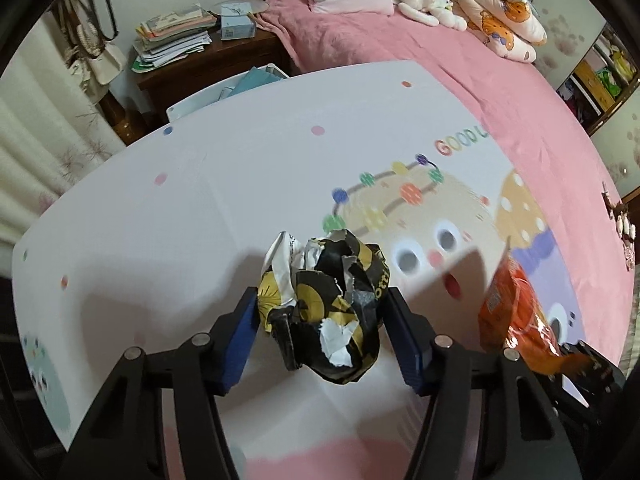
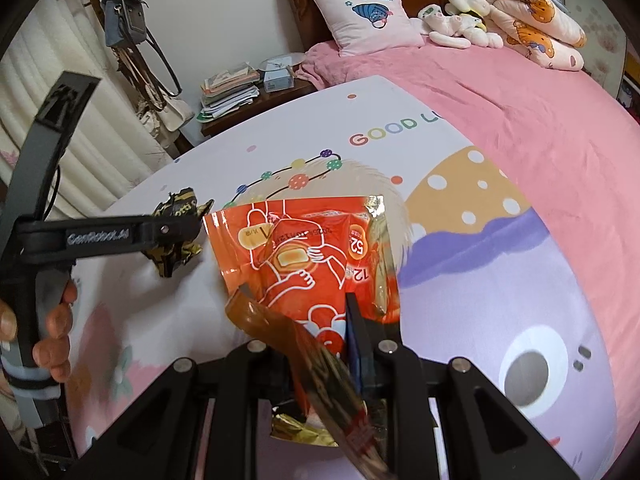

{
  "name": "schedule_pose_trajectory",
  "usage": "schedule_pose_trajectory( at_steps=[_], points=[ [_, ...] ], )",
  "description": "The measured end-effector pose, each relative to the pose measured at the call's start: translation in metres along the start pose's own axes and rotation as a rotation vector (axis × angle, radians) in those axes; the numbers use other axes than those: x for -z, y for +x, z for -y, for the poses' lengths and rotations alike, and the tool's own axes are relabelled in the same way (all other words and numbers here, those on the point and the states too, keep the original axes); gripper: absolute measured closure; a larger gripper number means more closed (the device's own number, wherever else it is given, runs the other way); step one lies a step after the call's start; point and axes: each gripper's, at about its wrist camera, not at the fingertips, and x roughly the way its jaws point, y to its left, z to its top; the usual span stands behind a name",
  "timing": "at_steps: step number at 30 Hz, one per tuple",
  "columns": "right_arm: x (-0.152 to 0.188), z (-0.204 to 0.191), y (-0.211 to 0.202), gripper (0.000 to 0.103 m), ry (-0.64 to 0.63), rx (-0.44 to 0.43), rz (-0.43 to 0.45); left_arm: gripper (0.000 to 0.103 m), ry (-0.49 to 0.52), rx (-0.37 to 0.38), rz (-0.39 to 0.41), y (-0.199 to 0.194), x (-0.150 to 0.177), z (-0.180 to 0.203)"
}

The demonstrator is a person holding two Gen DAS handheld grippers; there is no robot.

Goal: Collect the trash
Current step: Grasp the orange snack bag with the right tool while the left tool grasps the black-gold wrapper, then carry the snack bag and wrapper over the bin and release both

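two bits of rubbish are up off the mat, one in each tool. the left gripper has its blue rubbery pads pressed in on either side of a crumpled wrapper, a tight black-and-gold wad with torn white paper showing through, glossy and creased all over. from the right wrist view the same wad hangs in the left tool's black arm, held over the left part of the mat.

the right gripper is pinched nearly closed on an orange snack bag, flat, shiny plastic with white line drawings and a gold foil lining at its torn edges; it stands up from the jaws above the middle of the mat, its top flap folded down toward the camera. in the left wrist view that bag shows at the right.

under both lies a smooth white cartoon mat with coloured dots, spread on a fuzzy pink bedspread. one pink pillow leans against the wooden headboard.
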Motion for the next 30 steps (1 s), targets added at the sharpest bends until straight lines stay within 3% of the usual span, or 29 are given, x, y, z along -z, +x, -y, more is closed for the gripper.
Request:
schedule_pose_trajectory(
  at_steps=[11,16,25,30],
  points=[
    [0.057,0.014,-0.09,0.083,-0.074,-0.161,0.012,0.043,-0.097,0.005,0.089,-0.112,0.124,0.056],
    [0.095,0.028,-0.134,0.083,-0.149,-0.238,0.0,0.043,-0.145,-0.042,0.148,-0.156,0.195,0.094],
    [0.176,0.065,-0.199,0.083,-0.283,-0.361,-0.062,0.043,-0.25,-0.096,0.203,-0.2,0.314,0.158],
    [0.221,0.086,-0.216,0.083,-0.307,-0.4,-0.126,0.043,-0.284,-0.102,0.188,-0.206,0.372,0.187]
  ],
)
